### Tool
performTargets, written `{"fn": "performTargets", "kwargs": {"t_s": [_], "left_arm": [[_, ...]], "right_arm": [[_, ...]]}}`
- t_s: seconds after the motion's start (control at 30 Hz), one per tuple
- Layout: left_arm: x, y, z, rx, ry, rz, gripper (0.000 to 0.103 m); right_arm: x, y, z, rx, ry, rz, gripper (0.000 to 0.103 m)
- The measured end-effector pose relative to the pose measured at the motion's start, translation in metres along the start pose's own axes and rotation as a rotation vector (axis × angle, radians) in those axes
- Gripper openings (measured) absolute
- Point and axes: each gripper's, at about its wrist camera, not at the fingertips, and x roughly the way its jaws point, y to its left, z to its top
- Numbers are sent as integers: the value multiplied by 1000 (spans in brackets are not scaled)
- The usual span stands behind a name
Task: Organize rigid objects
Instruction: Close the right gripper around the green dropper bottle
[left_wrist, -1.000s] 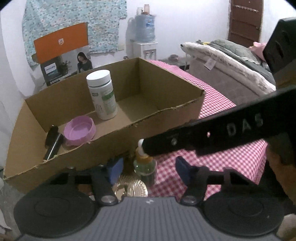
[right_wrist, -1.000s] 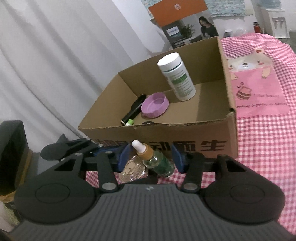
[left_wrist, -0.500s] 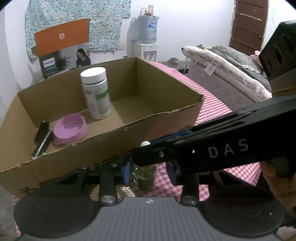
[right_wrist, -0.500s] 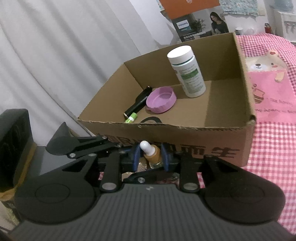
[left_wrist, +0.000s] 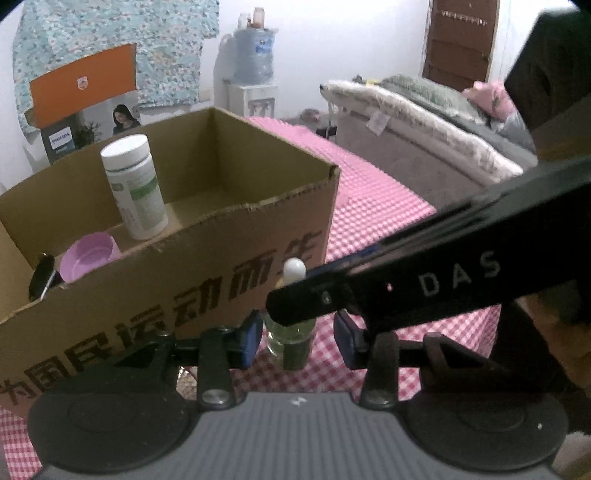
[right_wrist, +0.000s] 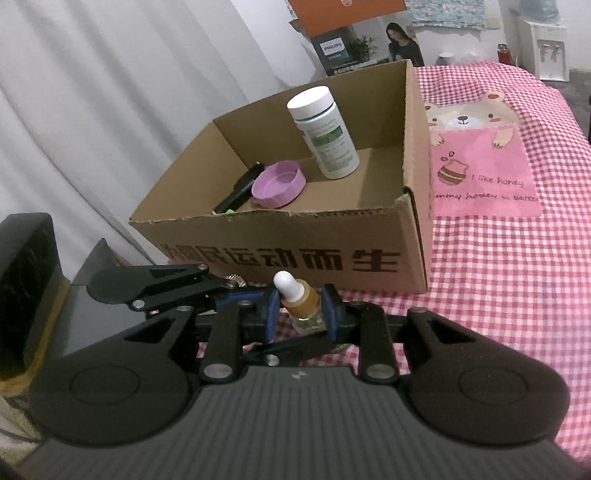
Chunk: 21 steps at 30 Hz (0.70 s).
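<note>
Right claw (right_wrist: 300, 314) pinching upright dropper bottle (right_wrist: 301, 301) at neck, cardboard box (right_wrist: 295, 254) just ahead; left claw (left_wrist: 293, 341) spread around its body.

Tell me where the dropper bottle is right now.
The dropper bottle stands on the checked cloth just in front of the cardboard box, low centre in both wrist views, its collar clamped between the right gripper pads.

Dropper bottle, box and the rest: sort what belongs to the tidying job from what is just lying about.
Job:
- dropper bottle, clamped in the right gripper
- left gripper around its base
- cardboard box
- white bottle, purple lid, black torch inside it

Lying about:
- water dispenser
- orange carton
- bedding
</note>
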Motion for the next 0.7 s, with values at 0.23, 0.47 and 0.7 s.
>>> {"fn": "performTargets", "kwargs": {"t_s": [0.23,0.47,0.7], "left_arm": [[15,0,-3,11,20,15,42],[17,2,-5,-3,7,26,33],[11,-3,-4,2,1,12,33]], "right_arm": [[4,3,4,-39,8,-10,26],[6,4,4,-51,9,-21,27],[2,7,3,-60,4,-32,22]]}}
